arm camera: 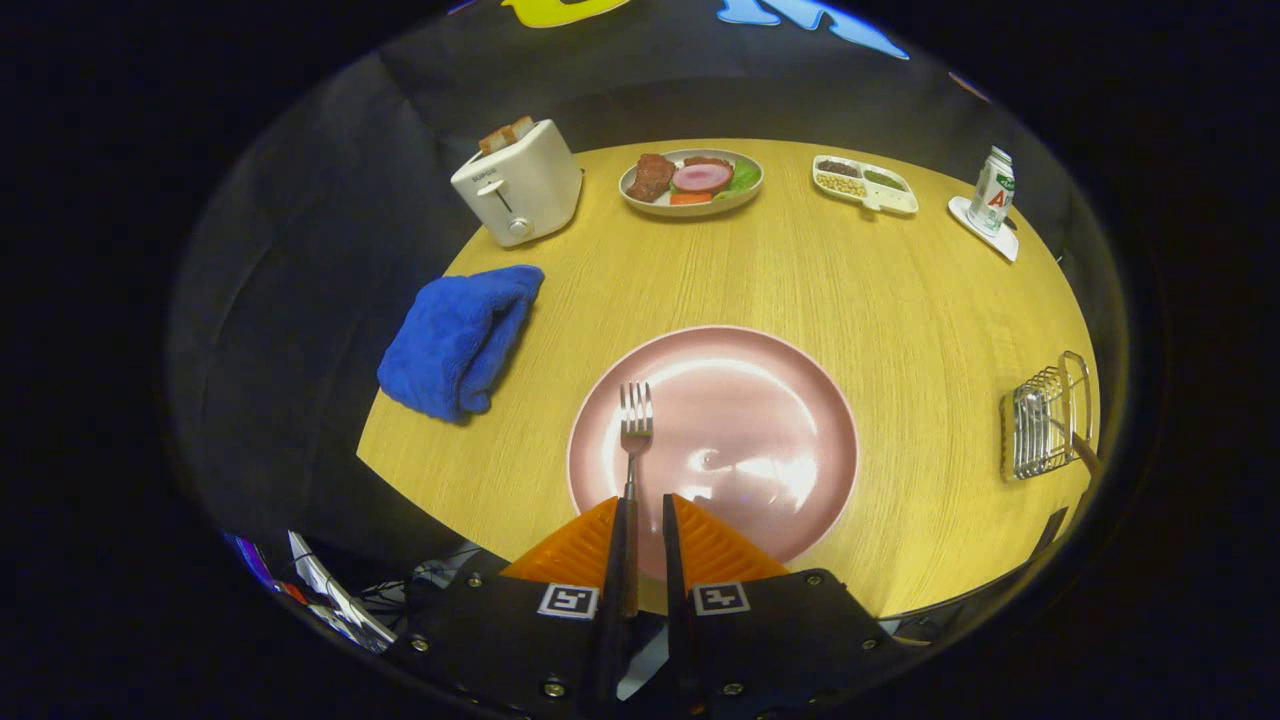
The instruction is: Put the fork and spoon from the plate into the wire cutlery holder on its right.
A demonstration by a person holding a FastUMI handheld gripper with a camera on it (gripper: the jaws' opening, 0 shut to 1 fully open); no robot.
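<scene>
1. Fork (pixel 635 425) tines point away from me over the pink plate (pixel 760 400); its handle runs back into the narrow gap between my tongs (pixel 644 515).
2. My tongs look nearly closed with the handle between the fingers, though I cannot tell whether both fingers actually press on it.
3. I see the plate near the front edge of the round tabletop (pixel 700 270), directly ahead of the fingers (its surface is glossy and otherwise bare).
4. Off to the right, the wire cutlery holder (pixel 1045 420) stands close to the tabletop's right edge, well apart from the plate, with bare wood between them.
5. To the left of the plate I see a folded blue towel (pixel 460 340) reaching the left edge.
6. Along the far edge sit a toaster (pixel 518 185) holding bread, a dish of food (pixel 692 181), a divided tray (pixel 865 184) and a can (pixel 992 190) on a coaster; open wood separates them from the plate.
</scene>
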